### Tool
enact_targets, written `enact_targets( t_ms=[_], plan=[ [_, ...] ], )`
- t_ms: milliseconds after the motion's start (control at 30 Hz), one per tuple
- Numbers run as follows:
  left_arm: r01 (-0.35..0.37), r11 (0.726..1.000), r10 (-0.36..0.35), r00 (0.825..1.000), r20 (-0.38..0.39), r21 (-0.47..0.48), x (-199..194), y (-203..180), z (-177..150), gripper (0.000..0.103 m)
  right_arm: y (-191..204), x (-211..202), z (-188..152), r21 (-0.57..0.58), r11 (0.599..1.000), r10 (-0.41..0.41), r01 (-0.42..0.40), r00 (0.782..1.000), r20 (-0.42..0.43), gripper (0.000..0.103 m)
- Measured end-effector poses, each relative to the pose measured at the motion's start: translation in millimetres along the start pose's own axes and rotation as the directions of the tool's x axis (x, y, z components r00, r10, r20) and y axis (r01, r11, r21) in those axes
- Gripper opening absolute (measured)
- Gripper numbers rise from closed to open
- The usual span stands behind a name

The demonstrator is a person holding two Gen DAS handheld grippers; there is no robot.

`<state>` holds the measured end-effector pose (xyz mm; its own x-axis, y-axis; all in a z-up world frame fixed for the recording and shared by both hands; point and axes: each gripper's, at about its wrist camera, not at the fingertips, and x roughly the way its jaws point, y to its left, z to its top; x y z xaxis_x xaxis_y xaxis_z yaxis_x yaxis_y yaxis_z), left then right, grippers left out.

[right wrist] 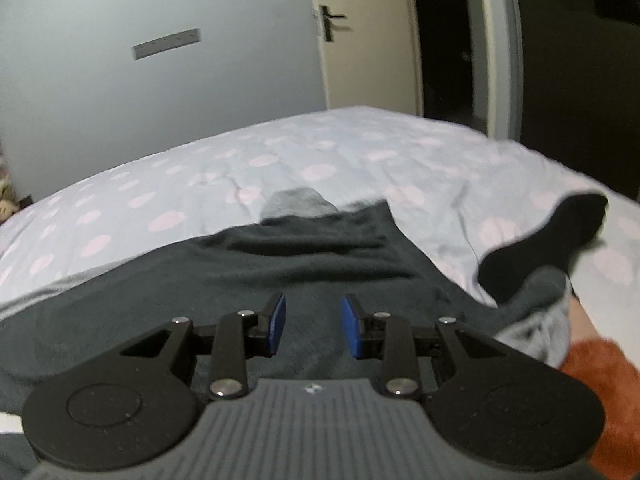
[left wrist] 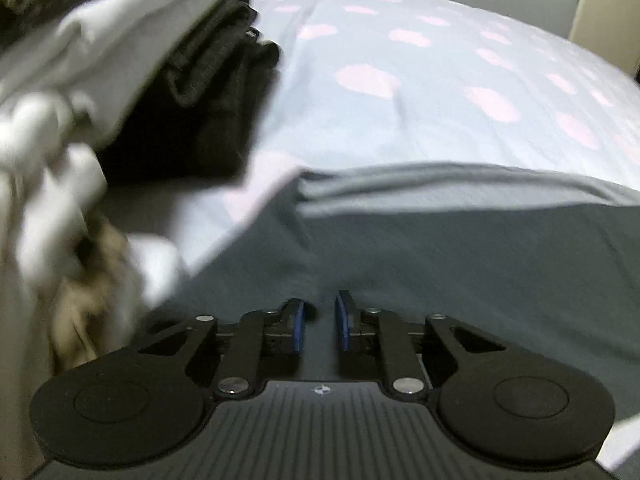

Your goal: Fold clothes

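Observation:
A dark grey garment [left wrist: 460, 248] lies spread on the bed, with a folded lighter edge along its far side. It also shows in the right wrist view [right wrist: 304, 256], with a lighter grey part [right wrist: 296, 202] sticking out at its far end. My left gripper [left wrist: 320, 312] hovers low over the garment, its blue pads a little apart with nothing between them. My right gripper [right wrist: 312, 316] is open and empty over the same garment.
A stack of folded white and black clothes [left wrist: 168, 72] stands at the left on the blue bedsheet with pink clouds [left wrist: 400, 80]. A person's black-socked foot [right wrist: 548, 248] rests at the right. A door [right wrist: 360, 40] and wall stand behind the bed.

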<state>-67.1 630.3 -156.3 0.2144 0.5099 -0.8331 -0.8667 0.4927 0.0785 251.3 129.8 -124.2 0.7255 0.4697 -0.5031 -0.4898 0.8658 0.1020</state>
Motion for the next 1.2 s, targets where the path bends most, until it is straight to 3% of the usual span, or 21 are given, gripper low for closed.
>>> enact_targets(
  t_ms=[67,200,333,500,633,800,933,1000,1067,1133,1200],
  plan=[
    [-0.079,0.997,0.079,0.997,0.023,0.010,2.4,6.8,14.2,0.020,5.8,-0.6,-1.0,-0.038,0.999,0.009,-0.009,1.000,0.005,0.035],
    [-0.179,0.981,0.185,0.978,0.093,-0.074,-4.7,26.7,43.0,0.017,8.5,1.1,-3.1,-0.061,0.998,0.012,-0.013,1.000,-0.017,0.035],
    [-0.213,0.975,0.220,0.965,0.141,-0.061,-22.0,18.9,50.1,0.017,4.8,3.5,-2.3,-0.044,0.999,0.001,-0.003,0.999,-0.033,0.035],
    [-0.154,0.986,0.141,0.976,0.165,0.064,-59.7,-2.8,22.9,0.017,-1.0,-0.6,-1.5,-0.021,1.000,0.004,-0.004,1.000,-0.028,0.035],
    [-0.101,0.977,0.071,0.985,0.158,0.189,-104.9,-20.4,-12.9,0.017,-9.7,-10.6,4.8,-0.008,1.000,-0.003,0.003,1.000,-0.018,0.035],
    [-0.040,0.935,-0.010,0.991,0.137,0.352,-160.4,-35.6,-61.9,0.021,-33.6,-40.7,34.2,0.026,0.998,0.054,-0.053,0.998,-0.032,0.036],
    [-0.003,0.883,-0.041,0.996,0.082,0.470,-187.3,-36.4,-110.3,0.022,-42.9,-63.4,61.5,-0.145,0.985,0.088,-0.098,0.993,-0.073,0.039],
    [0.017,0.849,-0.046,0.998,0.042,0.528,-195.7,-36.6,-133.8,0.024,-43.6,-72.3,71.2,-0.290,0.951,0.086,-0.106,0.993,-0.084,0.040],
    [0.034,0.806,-0.040,0.999,-0.002,0.592,-200.9,-38.2,-161.6,0.027,-42.2,-75.1,75.1,-0.456,0.885,0.056,-0.095,0.994,-0.098,0.042],
    [0.051,0.760,-0.027,0.999,-0.047,0.647,-203.4,-39.0,-187.8,0.028,-41.5,-71.9,75.0,-0.605,0.789,0.028,-0.105,0.990,-0.135,0.044],
    [0.064,0.719,-0.009,0.997,-0.082,0.692,-202.3,-39.8,-210.4,0.032,-40.9,-65.1,68.1,-0.744,0.651,0.012,-0.149,0.982,-0.186,0.045]
  ],
)
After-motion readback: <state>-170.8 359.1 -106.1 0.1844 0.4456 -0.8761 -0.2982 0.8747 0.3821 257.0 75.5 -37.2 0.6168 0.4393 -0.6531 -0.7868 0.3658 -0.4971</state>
